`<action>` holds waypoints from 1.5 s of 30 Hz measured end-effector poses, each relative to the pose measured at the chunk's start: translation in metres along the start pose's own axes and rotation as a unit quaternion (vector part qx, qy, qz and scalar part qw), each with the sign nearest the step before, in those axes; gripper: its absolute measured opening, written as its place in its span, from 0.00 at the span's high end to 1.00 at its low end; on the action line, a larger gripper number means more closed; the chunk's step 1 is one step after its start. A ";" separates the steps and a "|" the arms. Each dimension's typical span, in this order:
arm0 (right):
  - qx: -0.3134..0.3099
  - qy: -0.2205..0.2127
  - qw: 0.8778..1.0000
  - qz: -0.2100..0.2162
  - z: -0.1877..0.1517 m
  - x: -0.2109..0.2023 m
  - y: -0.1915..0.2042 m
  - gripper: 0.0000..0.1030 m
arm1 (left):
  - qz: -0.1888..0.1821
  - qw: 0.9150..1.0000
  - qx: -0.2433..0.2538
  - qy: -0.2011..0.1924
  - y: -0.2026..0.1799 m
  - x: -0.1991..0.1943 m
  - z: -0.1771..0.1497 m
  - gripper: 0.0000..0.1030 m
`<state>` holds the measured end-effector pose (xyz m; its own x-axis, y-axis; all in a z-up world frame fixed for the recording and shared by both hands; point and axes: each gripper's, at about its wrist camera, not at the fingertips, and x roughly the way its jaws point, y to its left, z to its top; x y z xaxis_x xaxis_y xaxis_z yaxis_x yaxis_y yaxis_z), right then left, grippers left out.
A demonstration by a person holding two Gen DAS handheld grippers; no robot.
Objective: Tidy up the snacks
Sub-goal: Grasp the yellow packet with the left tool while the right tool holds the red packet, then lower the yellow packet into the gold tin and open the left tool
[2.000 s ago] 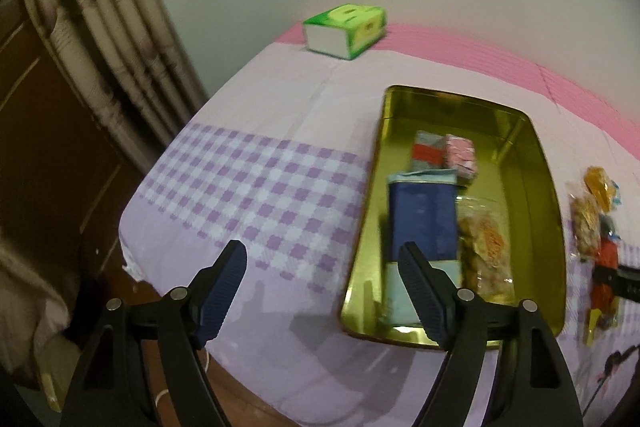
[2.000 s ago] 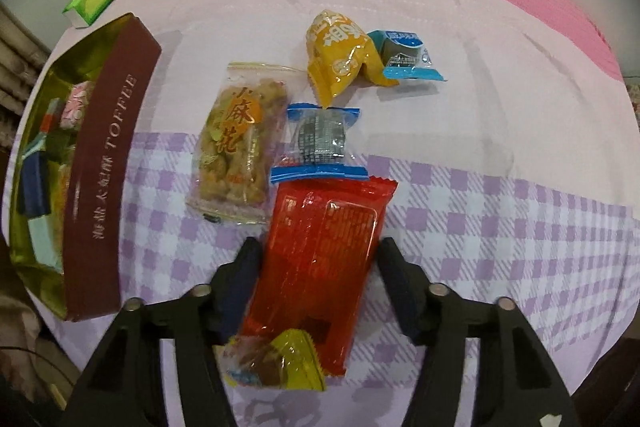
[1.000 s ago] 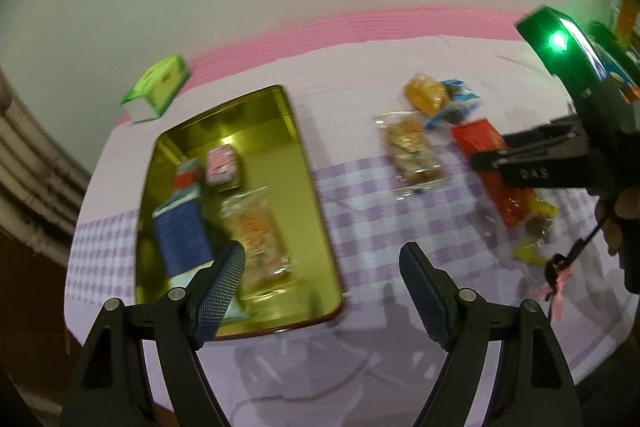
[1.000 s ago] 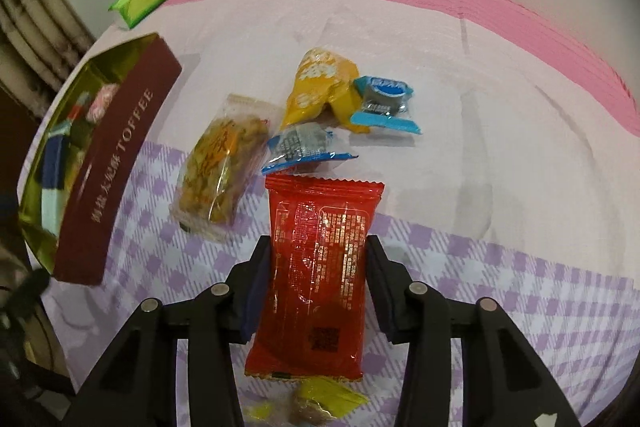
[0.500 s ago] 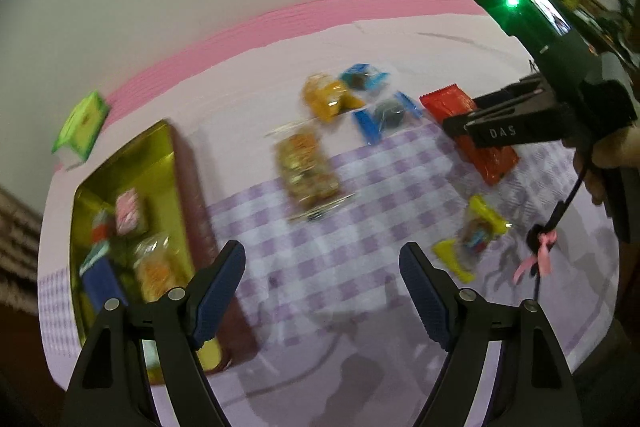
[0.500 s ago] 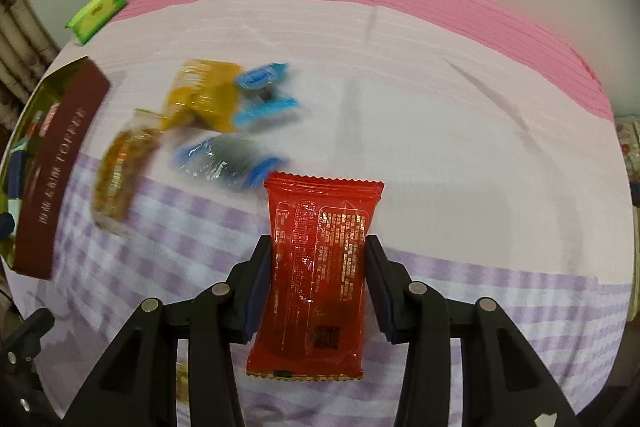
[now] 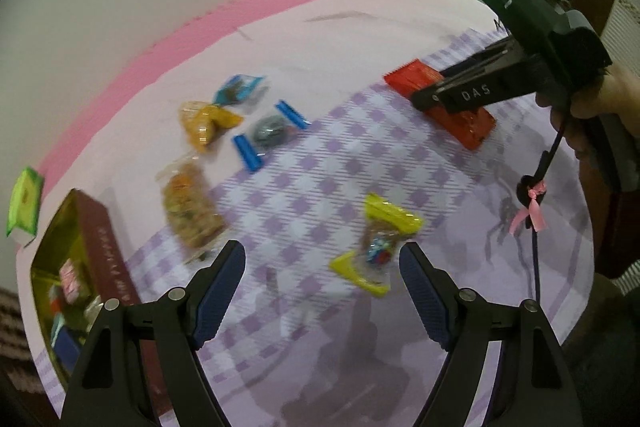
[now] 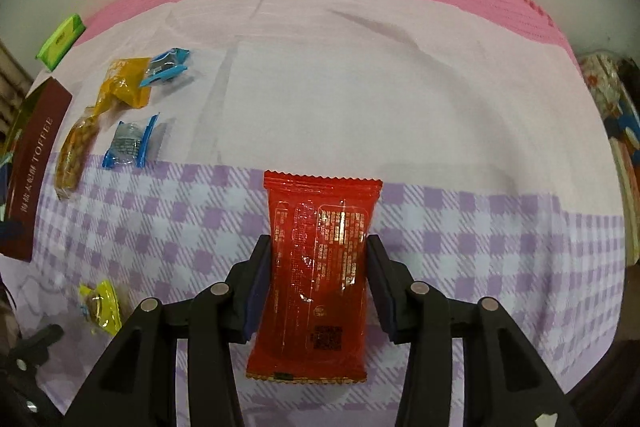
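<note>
I note the table cloth [image 8: 360, 75], pink-edged with a purple check band, covering the whole work surface. The toffee tin [image 7: 102, 259] sits open at the cloth's left edge, maroon-walled and gold inside, with several small snacks in it. A green tissue pack [image 7: 25, 205] lies beyond the tin, toward the pink border.

My right gripper [image 8: 318, 259] has its jaws pressed against both long sides of the red packet [image 8: 320, 267], which is gripped well to the right of the tin, over the checked band. In the left wrist view the same packet [image 7: 466, 123] shows in that gripper's clamp.

My left gripper [image 7: 322, 267] stands wide apart and holds nothing; it hangs above the check band right of the tin.

Loose on the cloth right of the tin: a clear bag of fried twists [image 7: 190, 211] nearest it, an orange pouch [image 7: 206, 121] and two blue-ended sweets [image 7: 272, 135] [image 7: 236, 91] farther off. A yellow-ended candy [image 7: 378, 245] lies just inside my left gripper's right finger.
</note>
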<state>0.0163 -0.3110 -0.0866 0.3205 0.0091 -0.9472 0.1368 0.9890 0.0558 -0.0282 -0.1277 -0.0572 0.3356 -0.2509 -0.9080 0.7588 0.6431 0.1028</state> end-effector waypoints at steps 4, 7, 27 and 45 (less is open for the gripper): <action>-0.004 -0.009 1.000 0.001 -0.005 0.000 -0.003 0.54 | -0.012 1.000 0.010 0.017 -0.009 0.013 0.006 0.23; -0.018 -0.014 1.000 -0.008 -0.012 0.000 -0.006 0.53 | -0.016 1.000 0.008 0.025 -0.010 0.024 0.012 0.23; -0.015 -0.024 1.000 0.001 -0.017 0.001 0.004 0.46 | -0.006 0.997 -0.061 0.053 0.009 0.051 0.008 0.66; -0.020 -0.025 0.999 -0.004 -0.018 0.002 0.008 0.41 | 0.014 0.991 -0.131 0.024 0.050 0.019 0.000 0.75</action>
<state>0.0013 -0.3009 -0.0933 0.3664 -0.0048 -0.9305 0.1024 0.9941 0.0351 0.0160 -0.1002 -0.0692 0.3239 -0.1995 -0.9248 0.5770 0.8164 0.0260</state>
